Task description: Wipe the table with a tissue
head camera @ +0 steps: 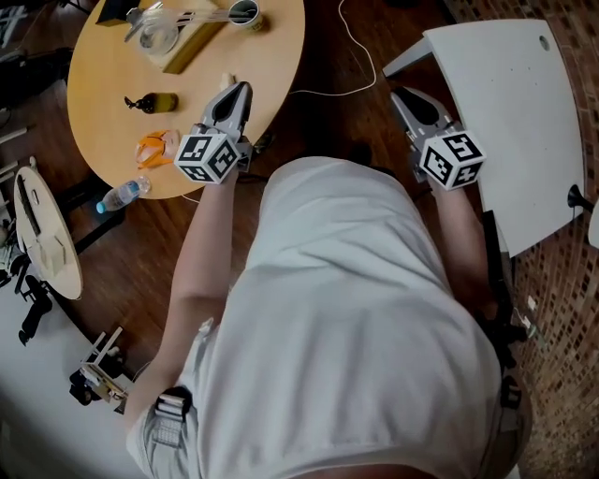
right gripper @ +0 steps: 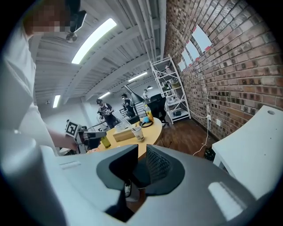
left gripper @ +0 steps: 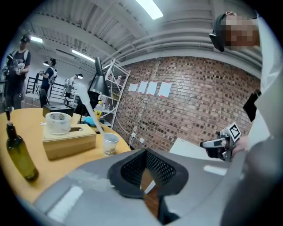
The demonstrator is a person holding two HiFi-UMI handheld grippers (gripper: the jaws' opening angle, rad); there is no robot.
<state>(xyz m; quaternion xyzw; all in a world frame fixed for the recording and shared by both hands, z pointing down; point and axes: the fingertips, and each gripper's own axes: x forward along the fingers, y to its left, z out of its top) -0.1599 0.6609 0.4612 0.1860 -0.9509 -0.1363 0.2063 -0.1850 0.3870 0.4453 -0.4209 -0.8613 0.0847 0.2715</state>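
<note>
Hovering at the near edge of the round wooden table [head camera: 281, 65], the left gripper [head camera: 240, 92] has its jaws pressed together with nothing between them. The right gripper [head camera: 402, 95] hangs beside a white table [head camera: 524, 112], off the round one, its jaws likewise closed and empty. The wooden tissue box [head camera: 192, 42] sits toward the far side of the round table, well apart from both grippers, bearing a tape roll [left gripper: 58, 122], with a paper cup [head camera: 243, 11] just beside it. A dark bottle [left gripper: 20, 154] stands nearer.

Two tables [head camera: 277, 58], two bottles [head camera: 153, 103], apparently one cup [left gripper: 109, 144]
</note>
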